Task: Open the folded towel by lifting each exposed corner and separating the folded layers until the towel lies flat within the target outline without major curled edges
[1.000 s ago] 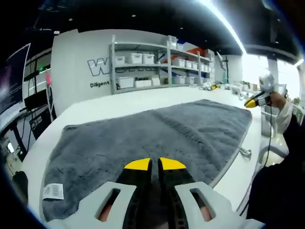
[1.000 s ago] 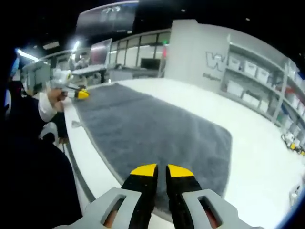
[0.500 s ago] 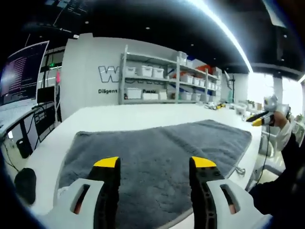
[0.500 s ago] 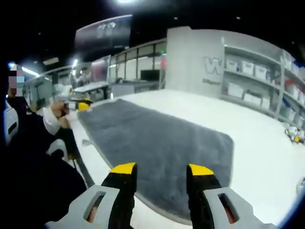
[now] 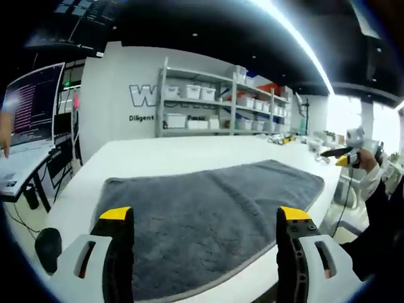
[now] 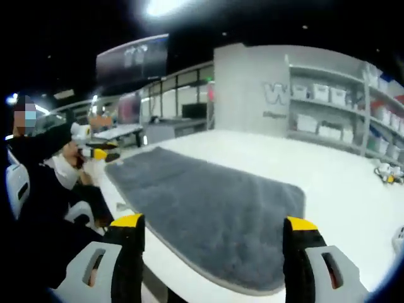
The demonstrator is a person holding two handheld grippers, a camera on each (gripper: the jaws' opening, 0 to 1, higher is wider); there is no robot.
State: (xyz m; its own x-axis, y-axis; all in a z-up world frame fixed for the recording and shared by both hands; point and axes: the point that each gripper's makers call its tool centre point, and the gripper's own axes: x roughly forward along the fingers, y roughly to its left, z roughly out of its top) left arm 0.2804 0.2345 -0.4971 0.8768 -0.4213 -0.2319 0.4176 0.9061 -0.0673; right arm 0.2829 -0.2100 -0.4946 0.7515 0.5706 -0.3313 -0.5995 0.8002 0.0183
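Observation:
A grey towel (image 5: 214,199) lies spread out flat on the white table (image 5: 158,151); from the other end the same towel (image 6: 208,199) reaches toward the person. My left gripper (image 5: 205,214) hovers over the towel's near edge, jaws wide open and holding nothing. My right gripper (image 6: 214,222) stands just as wide open over the opposite near edge, also with nothing in it. In the left gripper view, the right gripper (image 5: 344,159) shows at the far right in a hand. In the right gripper view, the left gripper (image 6: 95,153) shows at the left in a hand.
Grey shelving with white bins (image 5: 214,104) lines the back wall. A monitor (image 5: 31,104) stands on a side desk at the left. A dark round object (image 5: 47,243) lies below the table edge. Small items (image 6: 385,173) sit on the table's far right. The seated person (image 6: 44,189) is at the towel's side.
Both grippers went from shut to wide open. Both views pulled back and up from the towel, which stayed flat on the table.

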